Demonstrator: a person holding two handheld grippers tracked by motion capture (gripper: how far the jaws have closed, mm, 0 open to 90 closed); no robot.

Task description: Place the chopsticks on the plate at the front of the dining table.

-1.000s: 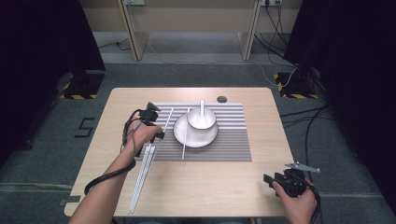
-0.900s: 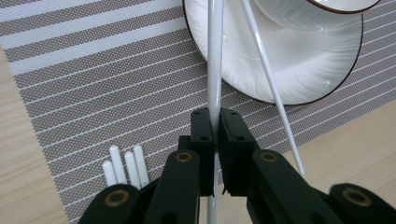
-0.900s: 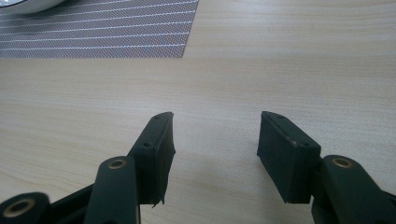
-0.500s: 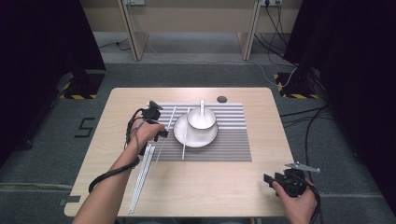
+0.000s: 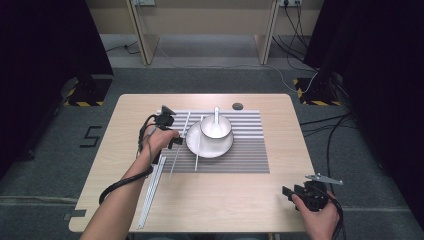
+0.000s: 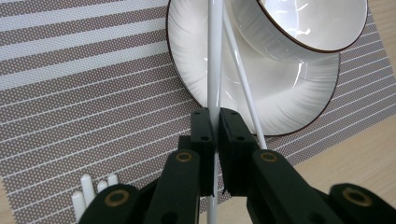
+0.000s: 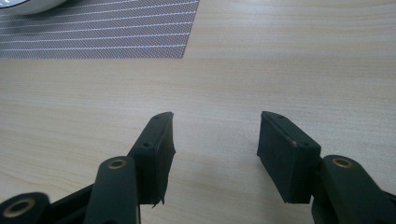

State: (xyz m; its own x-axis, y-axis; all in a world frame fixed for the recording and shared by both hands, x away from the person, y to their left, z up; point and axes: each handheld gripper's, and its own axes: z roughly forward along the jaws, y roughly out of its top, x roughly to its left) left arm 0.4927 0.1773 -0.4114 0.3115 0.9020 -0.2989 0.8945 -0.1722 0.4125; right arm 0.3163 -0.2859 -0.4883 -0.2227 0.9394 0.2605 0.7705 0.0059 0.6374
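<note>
Lying on a wooden table, a striped placemat is seen with a white plate set on its middle. A white bowl is stood on the plate, and a white spoon is rested in the bowl with its handle pointing to the far edge.

Left gripper: held just beside the plate's left rim in the high view. Its jaws are closed on a white chopstick, which is pinched between the pads and is run forward over the plate, past the bowl's side. A second chopstick is laid slanting across the plate, crossing beside the first near the gripper's tips. Whether the two touch cannot be told.

Other white sticks are laid together on the bare table at the placemat's left edge, reaching toward the near edge; their rounded ends are seen at the lower left of the left gripper view.

Right gripper: held in the hand at the table's near right corner, well apart from the plate. Its jaws are spread wide with nothing between them, bare wood being seen below.

A small dark round disc is set on the table beyond the placemat's far edge.
</note>
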